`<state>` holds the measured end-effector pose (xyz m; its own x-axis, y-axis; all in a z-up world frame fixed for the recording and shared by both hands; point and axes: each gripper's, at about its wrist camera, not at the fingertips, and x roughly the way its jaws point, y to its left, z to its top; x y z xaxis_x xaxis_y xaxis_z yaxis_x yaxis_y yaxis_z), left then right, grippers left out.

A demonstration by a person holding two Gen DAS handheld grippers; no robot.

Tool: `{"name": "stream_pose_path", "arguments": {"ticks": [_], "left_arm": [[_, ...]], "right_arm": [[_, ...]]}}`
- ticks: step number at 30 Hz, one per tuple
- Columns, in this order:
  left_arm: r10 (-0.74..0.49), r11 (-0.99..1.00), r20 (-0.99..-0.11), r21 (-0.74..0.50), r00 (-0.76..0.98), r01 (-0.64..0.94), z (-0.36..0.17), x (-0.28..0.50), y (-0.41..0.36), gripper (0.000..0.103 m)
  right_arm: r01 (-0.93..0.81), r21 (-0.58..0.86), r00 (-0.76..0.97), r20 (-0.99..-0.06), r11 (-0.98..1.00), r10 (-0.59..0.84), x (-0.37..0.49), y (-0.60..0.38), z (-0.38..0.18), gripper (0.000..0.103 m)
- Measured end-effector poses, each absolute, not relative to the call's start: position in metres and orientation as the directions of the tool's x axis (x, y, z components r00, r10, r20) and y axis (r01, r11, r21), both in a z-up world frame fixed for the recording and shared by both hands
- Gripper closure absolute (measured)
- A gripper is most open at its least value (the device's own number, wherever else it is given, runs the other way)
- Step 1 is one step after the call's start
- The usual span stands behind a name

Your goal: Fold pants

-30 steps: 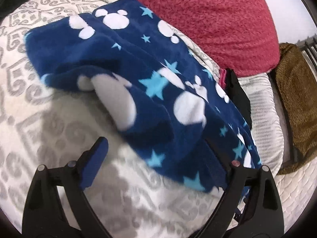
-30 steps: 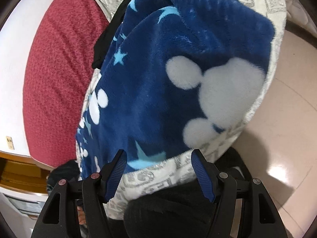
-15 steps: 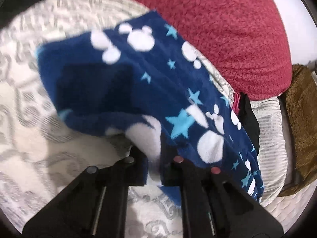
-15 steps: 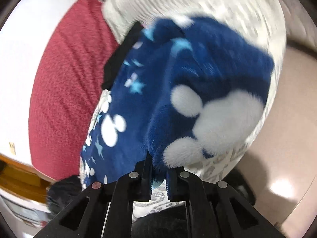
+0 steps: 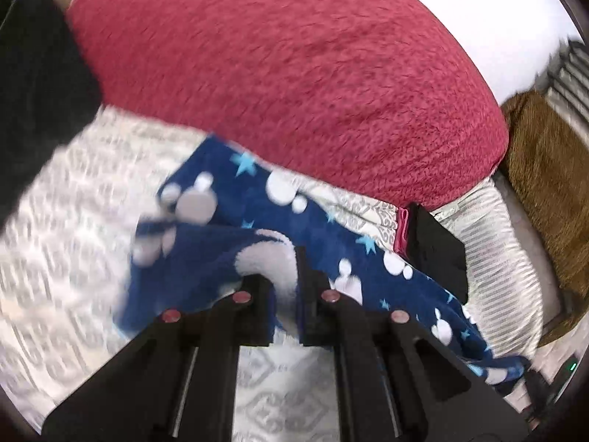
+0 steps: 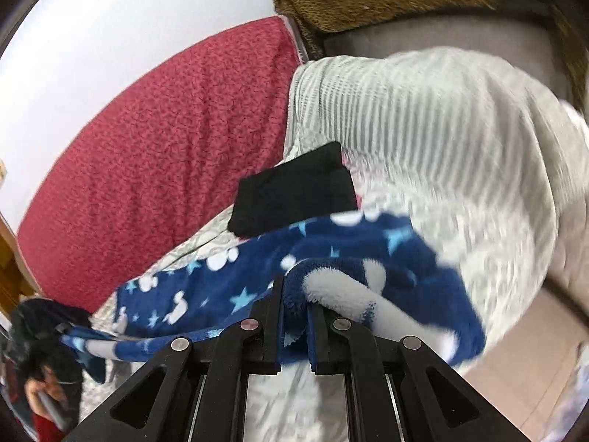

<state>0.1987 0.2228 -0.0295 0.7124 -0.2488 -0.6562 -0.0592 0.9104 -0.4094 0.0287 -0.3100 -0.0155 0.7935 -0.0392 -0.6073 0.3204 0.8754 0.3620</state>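
The navy fleece pants (image 5: 324, 235) with white mouse heads and blue stars are pinched by both the left gripper (image 5: 285, 291) and the right gripper (image 6: 294, 316), fingers pressed onto fabric folds. They are spread over the grey-patterned white bedspread (image 5: 73, 221), a folded black cloth (image 6: 294, 188) lying at twelve o'clock of the right gripper.

Both claws, open before, now clamped on pants (image 5: 331, 243), lifting edge.

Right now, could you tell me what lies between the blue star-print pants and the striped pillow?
A folded black garment lies there, its near edge tucked under the pants, with the striped pillow beyond. The right wrist view shows it best.
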Motion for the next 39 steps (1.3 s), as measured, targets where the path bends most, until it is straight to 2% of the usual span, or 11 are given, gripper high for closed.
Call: {"name": "stream_pose_path", "arguments": {"ticks": [6,11,15,19,23,25,27,30,33,36,39], "left_arm": [[-0.152,0.973,-0.727,-0.228,0.67,-0.027,-0.018,0.277,0.177,0.094],[-0.072,0.992,-0.833,-0.12,0.549,-0.05,-0.068,0.371,0.14,0.089],[0.005,0.998,-0.901,-0.023,0.433,-0.058,-0.119,0.418,0.114,0.075],[0.105,0.993,-0.926,0.117,0.362,0.011,-0.155,0.437,0.098,0.074],[0.111,0.985,-0.924,0.152,0.366,0.085,-0.151,0.431,0.096,0.072],[0.103,0.985,-0.93,0.145,0.352,0.095,-0.144,0.424,0.098,0.068],[0.081,0.986,-0.934,0.126,0.347,0.109,-0.133,0.412,0.099,0.056],[0.044,0.982,-0.92,0.112,0.39,0.154,-0.107,0.383,0.102,0.042],[0.106,0.968,-0.863,0.204,0.495,0.147,-0.078,0.36,0.097,0.025],[0.193,0.941,-0.773,0.321,0.604,0.11,-0.057,0.338,0.092,0.025],[0.112,0.947,-0.77,0.274,0.628,0.167,-0.046,0.321,0.082,0.025]], "right_arm": [[0.333,0.221,0.697,-0.712,0.916,-0.082,0.131,-0.334,-0.015,0.094],[0.338,0.104,0.539,-0.836,0.935,-0.102,0.219,-0.361,-0.059,0.091],[0.354,0.061,0.326,-0.943,0.933,-0.062,0.27,-0.384,-0.128,0.089],[0.327,0.102,0.281,-0.96,0.94,0.007,0.284,-0.397,-0.156,0.088],[0.294,0.129,0.269,-0.962,0.947,0.047,0.279,-0.403,-0.148,0.087],[0.304,0.163,0.266,-0.961,0.939,0.08,0.274,-0.409,-0.143,0.085],[0.314,0.204,0.269,-0.956,0.927,0.12,0.264,-0.414,-0.136,0.083],[0.302,0.265,0.289,-0.941,0.916,0.176,0.245,-0.42,-0.116,0.075],[0.311,0.3,0.353,-0.917,0.902,0.183,0.223,-0.434,-0.084,0.045],[0.322,0.235,0.431,-0.899,0.917,0.079,0.191,-0.441,-0.051,0.036],[0.327,0.157,0.453,-0.891,0.932,-0.009,0.159,-0.447,-0.035,0.029]]}}
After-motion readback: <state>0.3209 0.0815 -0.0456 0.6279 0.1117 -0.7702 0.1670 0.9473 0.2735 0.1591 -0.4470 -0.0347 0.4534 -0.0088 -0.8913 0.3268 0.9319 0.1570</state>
